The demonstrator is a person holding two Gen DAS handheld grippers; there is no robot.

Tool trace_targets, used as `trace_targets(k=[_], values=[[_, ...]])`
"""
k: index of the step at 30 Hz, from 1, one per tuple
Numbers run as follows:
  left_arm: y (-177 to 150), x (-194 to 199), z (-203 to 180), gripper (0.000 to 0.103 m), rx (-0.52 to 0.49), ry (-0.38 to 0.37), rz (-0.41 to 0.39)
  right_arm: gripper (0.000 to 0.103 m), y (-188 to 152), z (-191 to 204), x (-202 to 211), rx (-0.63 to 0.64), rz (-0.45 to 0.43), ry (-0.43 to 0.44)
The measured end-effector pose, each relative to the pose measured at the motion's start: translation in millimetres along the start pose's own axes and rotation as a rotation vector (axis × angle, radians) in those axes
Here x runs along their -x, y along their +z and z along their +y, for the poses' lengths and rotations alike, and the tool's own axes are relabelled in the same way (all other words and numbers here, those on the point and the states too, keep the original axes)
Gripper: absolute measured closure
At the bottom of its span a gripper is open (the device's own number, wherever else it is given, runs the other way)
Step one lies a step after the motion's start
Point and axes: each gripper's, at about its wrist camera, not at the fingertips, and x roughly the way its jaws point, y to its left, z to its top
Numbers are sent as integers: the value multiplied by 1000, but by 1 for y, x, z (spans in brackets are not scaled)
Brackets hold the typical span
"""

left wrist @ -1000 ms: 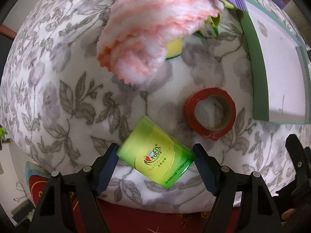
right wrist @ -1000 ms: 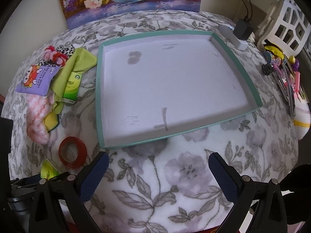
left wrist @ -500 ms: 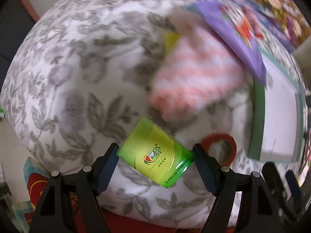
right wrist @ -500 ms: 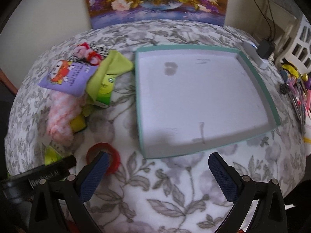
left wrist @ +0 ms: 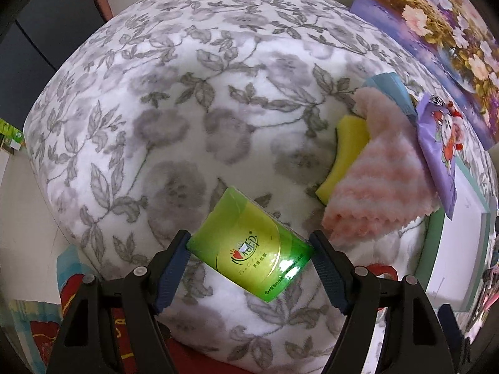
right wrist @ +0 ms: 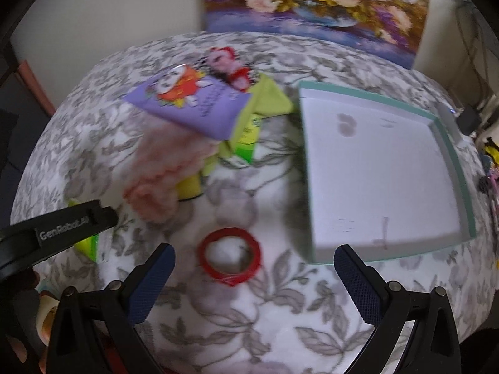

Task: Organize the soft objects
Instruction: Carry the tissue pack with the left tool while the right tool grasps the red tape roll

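Green tissue pack (left wrist: 249,246) sits clamped between the blue pads of the left gripper (left wrist: 250,249), held tilted above the floral blanket (left wrist: 162,131) that covers the table. Both pads press on the pack's short ends; pack is clear of the cloth.

To the right in the left wrist view lies the soft pile: pink-and-white fluffy cloth (left wrist: 383,184) draped over a yellow sponge (left wrist: 346,155), w/ a purple cartoon pouch (left wrist: 436,143) lying on the cloth's far edge. Beyond it, the teal-rimmed white tray (left wrist: 436,233) shows only one corner.

Right gripper (right wrist: 254,280) hangs over the blanket w/ jaws spread wide & nothing between them. Red tape roll (right wrist: 230,254) lies flat on the blanket just ahead of its tips, between the two fingers in line of sight but not touched.

Right wrist view is blurred. It shows the tray w/ bare white floor right of the roll; left of it the pile, incl. a lime-green cloth (right wrist: 268,99) & a second green pack (right wrist: 248,143) beneath the pouch, plus a small red-pink plush (right wrist: 227,62) behind. Floral painting (right wrist: 315,3) leans on the wall at the back. Left gripper's black arm crosses the lower left corner there, a bit of its green pack visible under it.
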Motion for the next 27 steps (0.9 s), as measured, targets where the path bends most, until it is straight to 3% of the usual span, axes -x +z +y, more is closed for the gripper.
trace_targets(k=[6, 10, 13, 17, 27], values=[[-6, -10, -6, 25, 20, 6, 6, 9, 0, 5, -16, -16, 64, 64], [-1, -13, 3, 25, 17, 8, 12, 11, -2, 7, -29, -19, 108, 49], [-5, -9, -7, 25, 8, 15, 12, 18, -1, 9, -39, -18, 138, 45], [-6, -4, -16, 25, -4, 26, 13, 20, -2, 11, -54, -7, 176, 21], [-7, -6, -22, 25, -23, 42, 20, 27, -5, 10, -70, -10, 208, -4]])
